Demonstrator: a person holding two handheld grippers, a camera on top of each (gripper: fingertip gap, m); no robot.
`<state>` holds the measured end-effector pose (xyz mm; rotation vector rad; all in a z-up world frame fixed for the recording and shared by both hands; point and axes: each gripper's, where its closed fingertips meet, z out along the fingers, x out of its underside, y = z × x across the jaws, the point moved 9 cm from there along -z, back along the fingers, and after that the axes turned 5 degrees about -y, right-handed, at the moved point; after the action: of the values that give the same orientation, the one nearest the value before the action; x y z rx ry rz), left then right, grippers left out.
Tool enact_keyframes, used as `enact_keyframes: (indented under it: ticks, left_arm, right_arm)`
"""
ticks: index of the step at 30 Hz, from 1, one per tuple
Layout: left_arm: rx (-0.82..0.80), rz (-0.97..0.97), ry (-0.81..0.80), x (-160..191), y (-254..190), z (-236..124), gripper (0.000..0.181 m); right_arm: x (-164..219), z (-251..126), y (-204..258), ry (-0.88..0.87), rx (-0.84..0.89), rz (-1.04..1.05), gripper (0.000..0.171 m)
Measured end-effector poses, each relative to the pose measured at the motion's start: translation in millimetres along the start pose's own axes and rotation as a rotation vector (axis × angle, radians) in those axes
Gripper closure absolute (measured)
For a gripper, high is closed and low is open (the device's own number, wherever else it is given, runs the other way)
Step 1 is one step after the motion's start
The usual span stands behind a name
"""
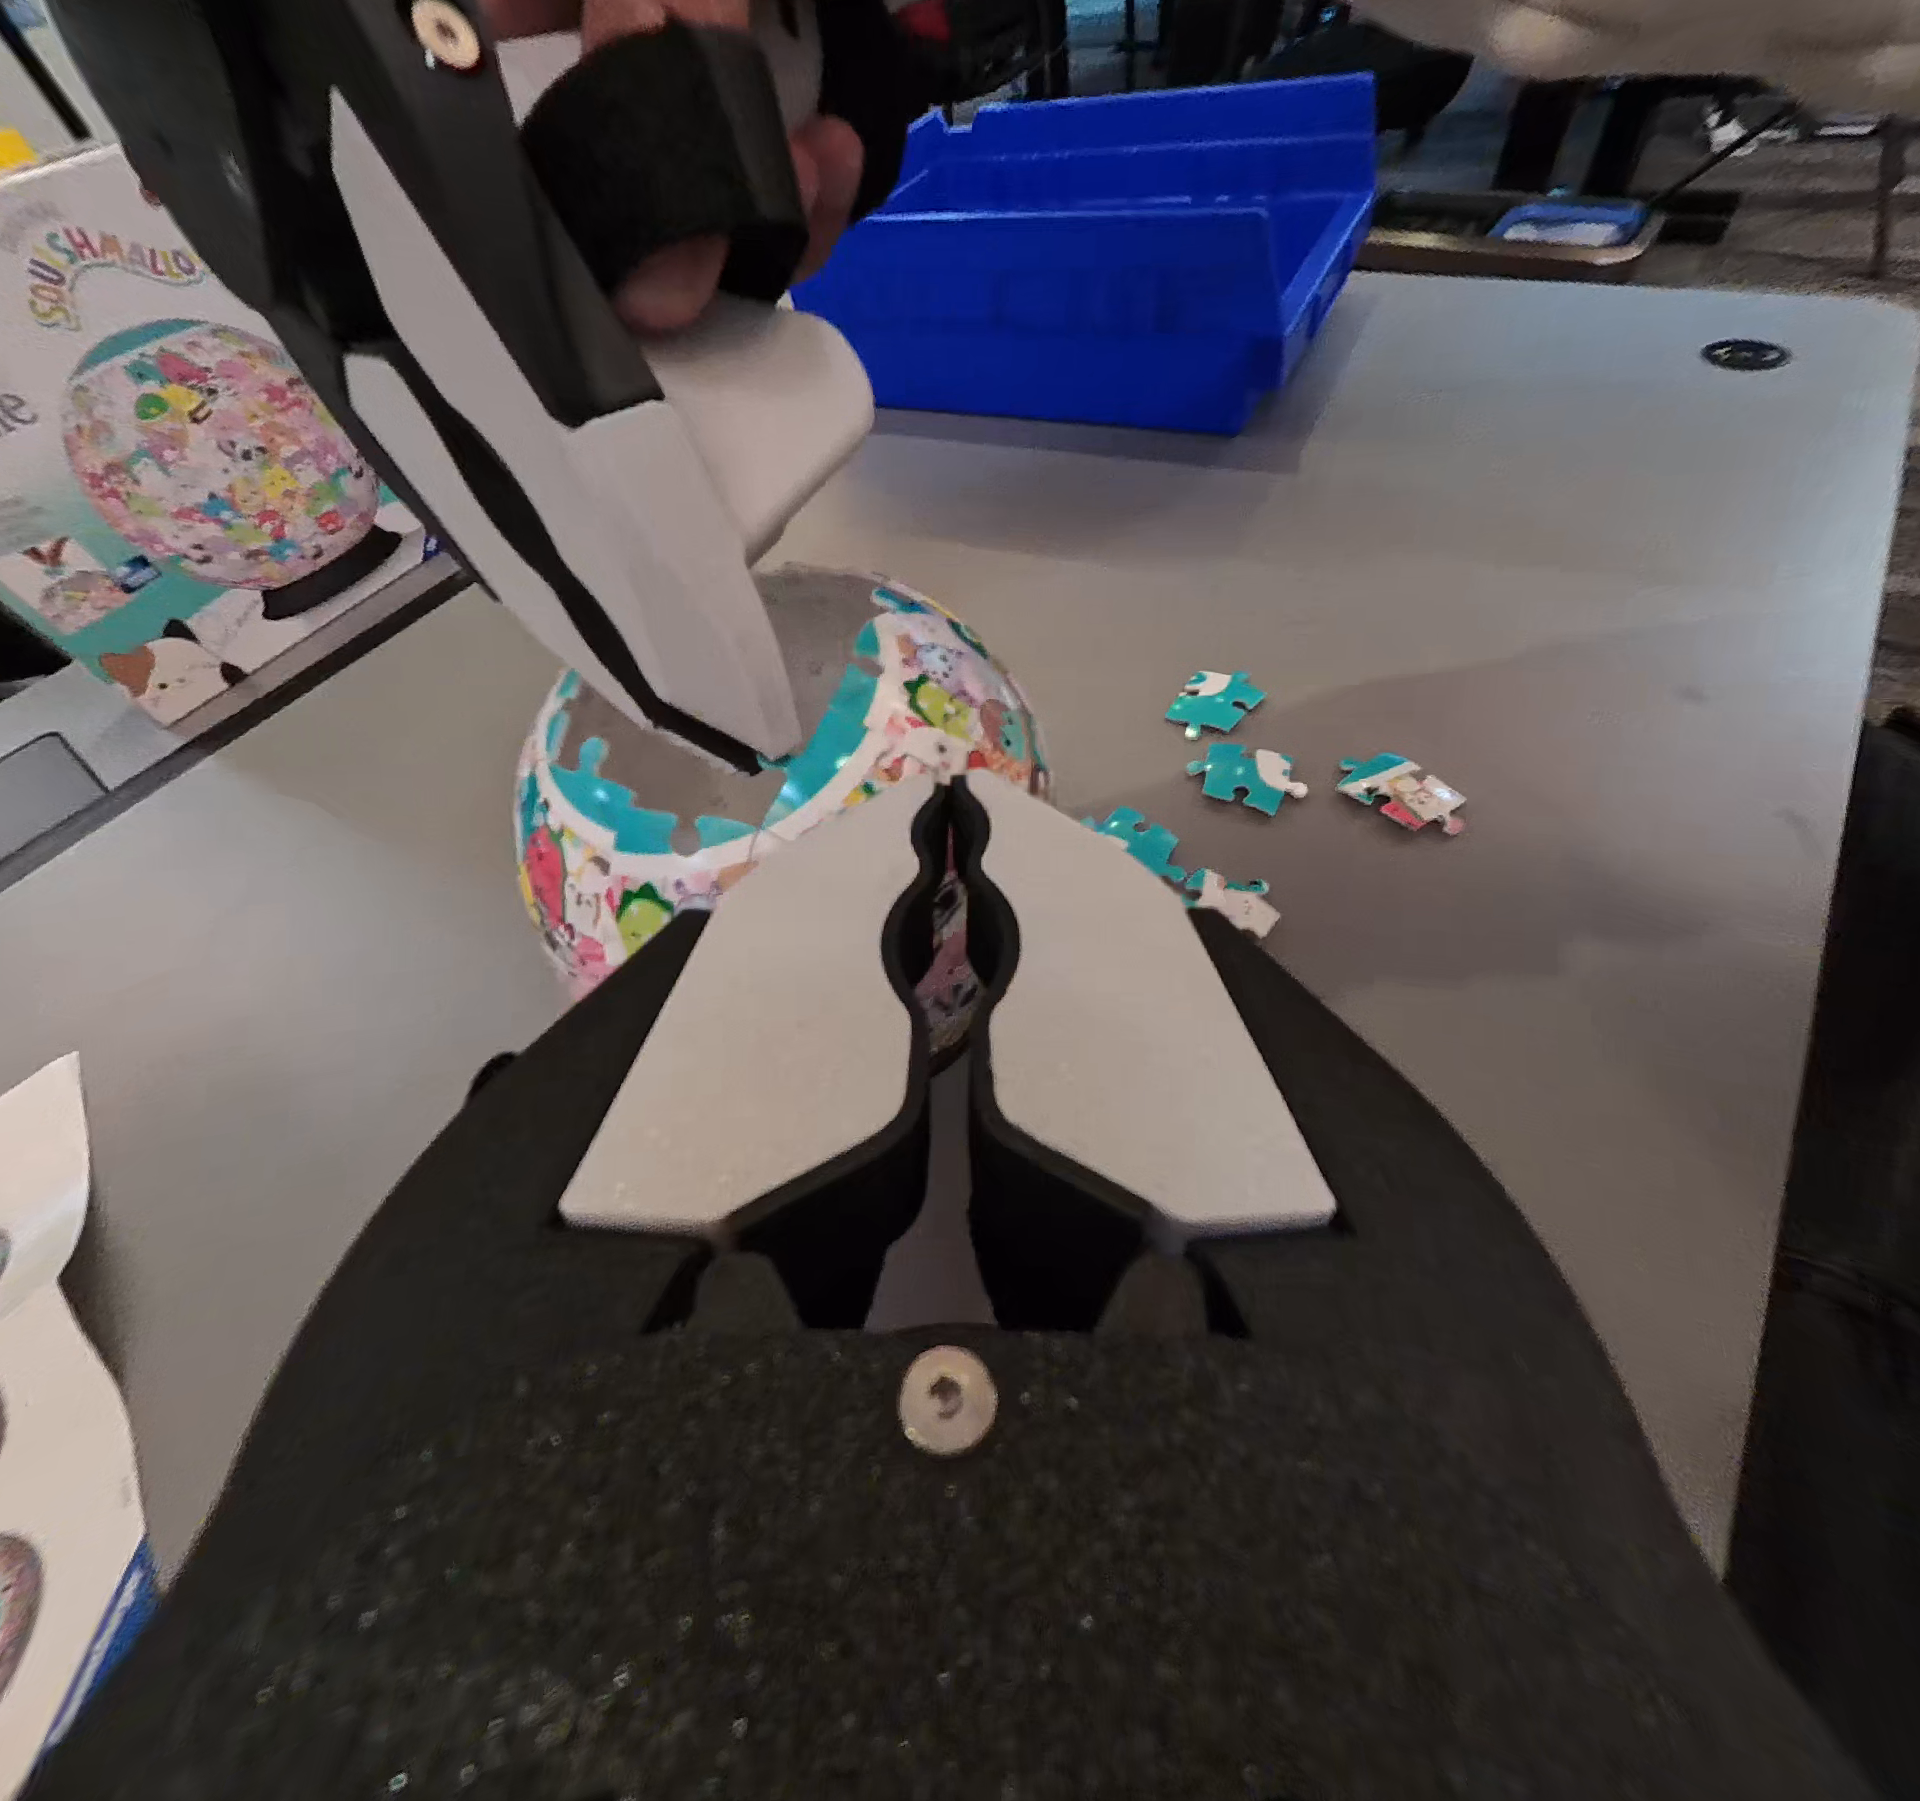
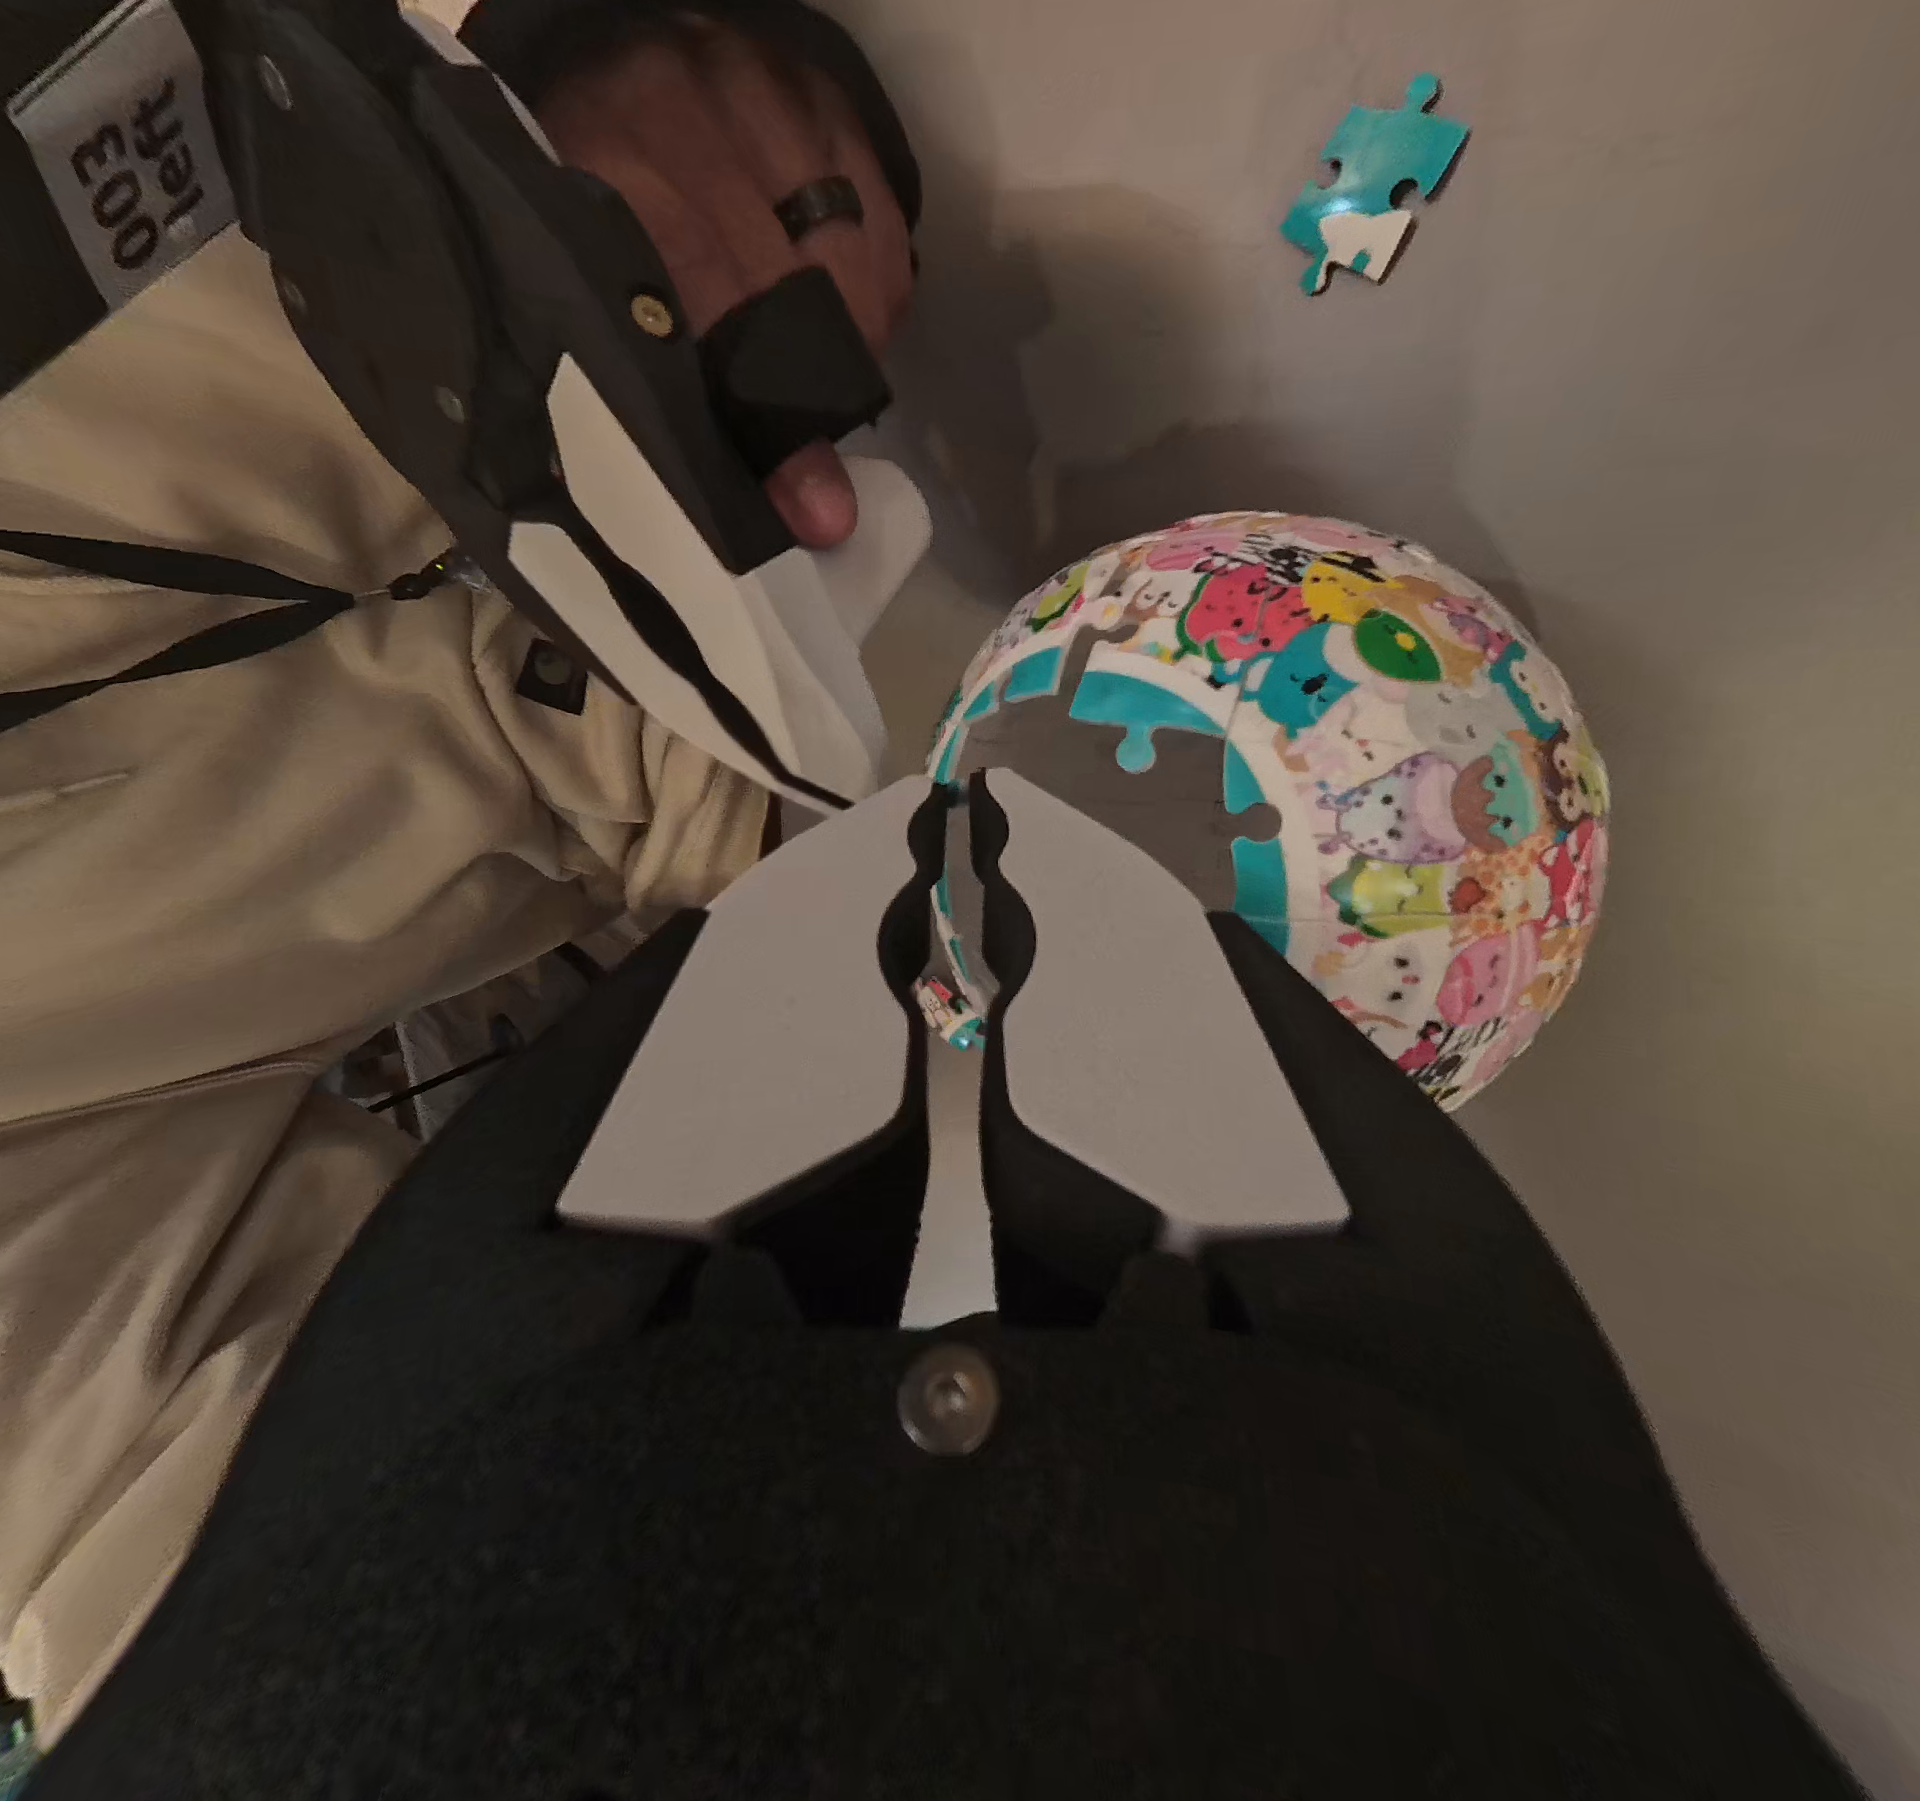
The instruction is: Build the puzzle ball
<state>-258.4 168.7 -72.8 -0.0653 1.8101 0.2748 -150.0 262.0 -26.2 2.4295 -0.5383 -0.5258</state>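
- Left wrist view: the left gripper (image 1: 951,787) has its jaws nearly closed, tips pinching the rim of the ball (image 1: 790,785) at centre. The right gripper (image 1: 764,754) comes in from 11 o'clock. Loose pieces (image 1: 1252,780) lie at 3 o'clock, a blue bin (image 1: 1091,297) at 1 o'clock.
- Right wrist view: the right gripper (image 2: 961,787) has its jaws narrowly parted around a piece (image 2: 951,1008) at the ball (image 2: 1351,795); I cannot tell how firm the grip is. The left gripper (image 2: 847,795) comes in from 10 o'clock.

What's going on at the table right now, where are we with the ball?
A person works two handheld grippers at the open top of the puzzle ball, which sits on the grey table, mostly built with a gap still unfilled. The left gripper is closed at the ball's rim. The right gripper is shut on a puzzle piece at the gap. Loose pieces wait beside the ball, a blue bin behind.
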Motion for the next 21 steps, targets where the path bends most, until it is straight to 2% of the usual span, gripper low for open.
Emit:
enact_keyframes:
  ticks: [3, 8, 14, 21]
  left_arm:
    - [0.011, -0.032, 0.007, 3.2, 1.4, 1.9, 0.181]
    - [0.011, -0.031, 0.000, 0.7, 1.0, 0.7, 0.181]
    - [0.005, -0.013, -0.007, -0.4, 0.0, 1.3, 0.181]
    - [-0.009, -0.001, -0.042, -7.5, 0.9, -2.0, 0.181]
  right_arm:
    - [0.9, -2.6, 2.2, -0.023, 0.037, -0.034, 0.166]
    - [10.2, -16.0, 14.3, -0.124, 0.113, -0.109, 0.147]
    - [35.8, -12.9, 21.9, -0.173, 0.128, -0.136, 0.146]
    - [40.1, 0.3, 18.8, -0.178, 0.104, -0.129, 0.147]
